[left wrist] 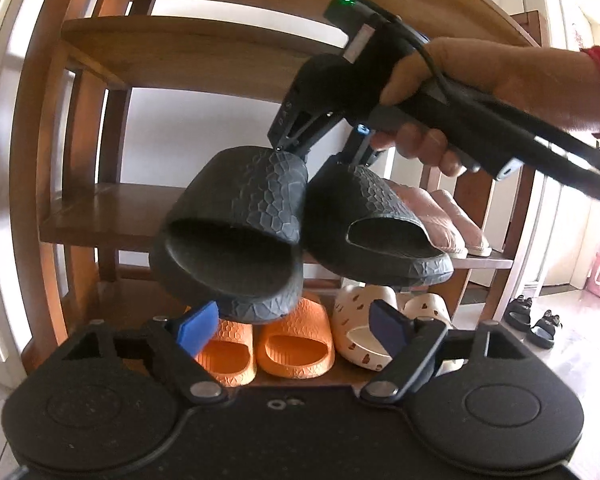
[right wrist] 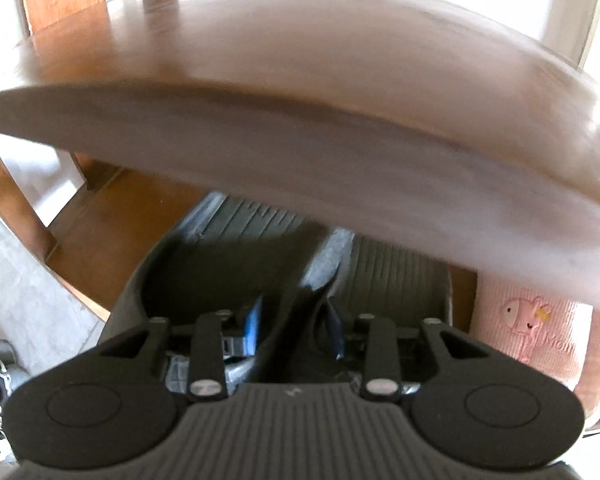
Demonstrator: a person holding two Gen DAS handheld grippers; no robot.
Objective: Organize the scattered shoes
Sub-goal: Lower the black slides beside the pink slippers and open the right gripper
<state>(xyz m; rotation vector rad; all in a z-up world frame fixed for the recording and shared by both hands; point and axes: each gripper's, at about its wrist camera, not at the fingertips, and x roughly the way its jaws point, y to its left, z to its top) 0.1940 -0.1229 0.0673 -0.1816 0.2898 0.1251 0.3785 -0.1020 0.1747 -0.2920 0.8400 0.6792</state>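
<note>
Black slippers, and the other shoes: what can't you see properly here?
- Right wrist view: the blurred shelf board covers the black slippers' fronts.
- Right wrist view: the pink slipper is cut off by the board and the picture edge.
- Left wrist view: the dark shoes on the floor are too small to make out.

Bright daylight pours in behind the shoe rack [left wrist: 148,60], whitening the gaps between shelves. The left view is sharp, its edges bowed; the right view is smeared with motion blur.

Black scaled slides [left wrist: 236,216], orange pair [left wrist: 264,344] (honeycombed).
</note>
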